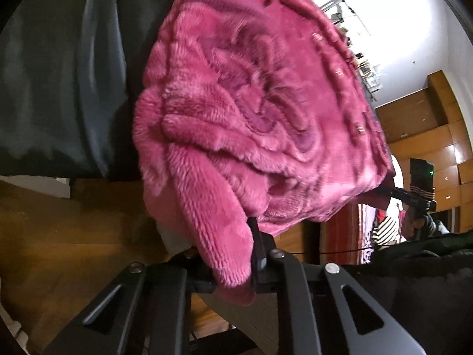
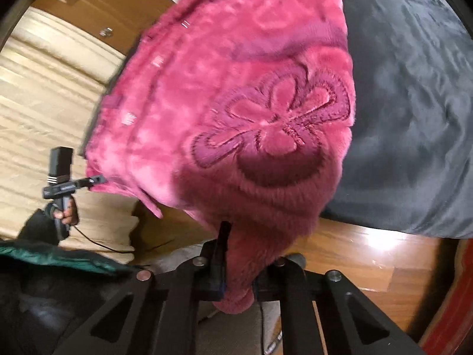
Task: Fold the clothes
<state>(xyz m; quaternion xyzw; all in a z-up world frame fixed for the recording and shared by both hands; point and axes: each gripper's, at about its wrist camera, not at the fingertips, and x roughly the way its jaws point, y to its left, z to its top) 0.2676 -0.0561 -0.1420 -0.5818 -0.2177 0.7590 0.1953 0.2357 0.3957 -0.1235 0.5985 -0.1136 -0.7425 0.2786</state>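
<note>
The pink fleece hangs stretched between both claws, above a dark bedsheet and wood floor. The left claw pinches one fleece corner; the right claw is clamped on the other. No containers show.

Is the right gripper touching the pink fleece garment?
Touching. In the right wrist view, the right gripper is shut on a fold of the pink fleece garment, with fabric squeezed between both fingers.
</note>
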